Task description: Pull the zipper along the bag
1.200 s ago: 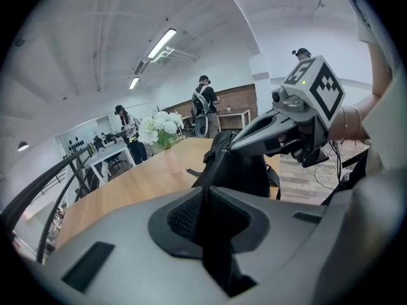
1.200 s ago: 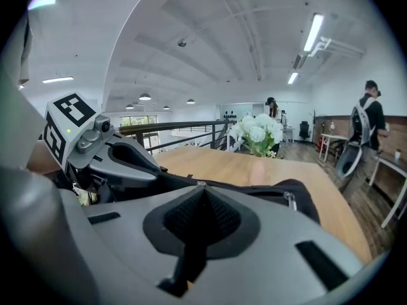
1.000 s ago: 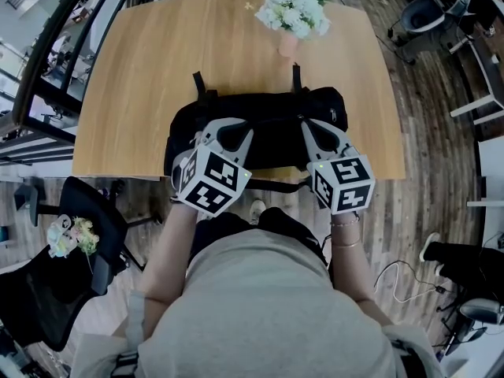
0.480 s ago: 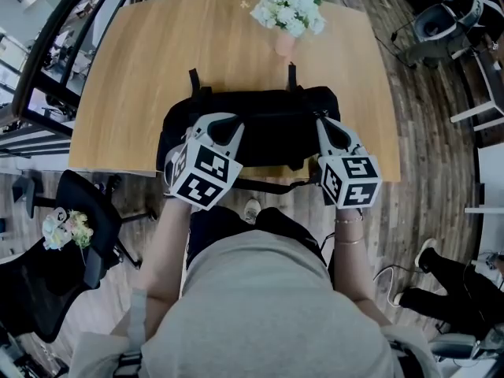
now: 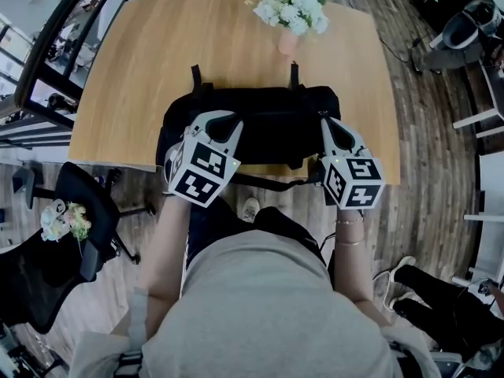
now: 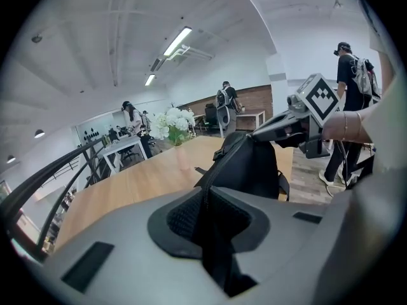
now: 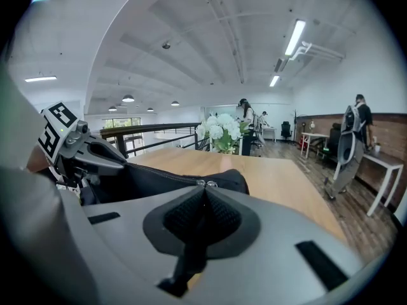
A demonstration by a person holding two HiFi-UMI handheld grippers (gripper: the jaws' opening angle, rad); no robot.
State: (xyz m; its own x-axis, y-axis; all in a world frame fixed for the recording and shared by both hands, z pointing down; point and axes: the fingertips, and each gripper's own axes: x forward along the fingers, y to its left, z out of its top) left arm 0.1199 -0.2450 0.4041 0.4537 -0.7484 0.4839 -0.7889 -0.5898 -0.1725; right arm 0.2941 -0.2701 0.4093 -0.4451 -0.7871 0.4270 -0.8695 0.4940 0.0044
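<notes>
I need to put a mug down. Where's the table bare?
Bare wood left of the bag, out to the table's left edge, and behind it, left of the flower vase. Crowded: the near edge, where the bag lies.

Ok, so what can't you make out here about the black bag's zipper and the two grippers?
Head view: the black fabric bag's zipper line is too small and dark to trace.
Left gripper view: left gripper, jaws shut on the bag, hides which part it pinches.
Right gripper view: right gripper, jaws shut at the silver zipper sliders, hides whether a pull tab is pinched.
</notes>
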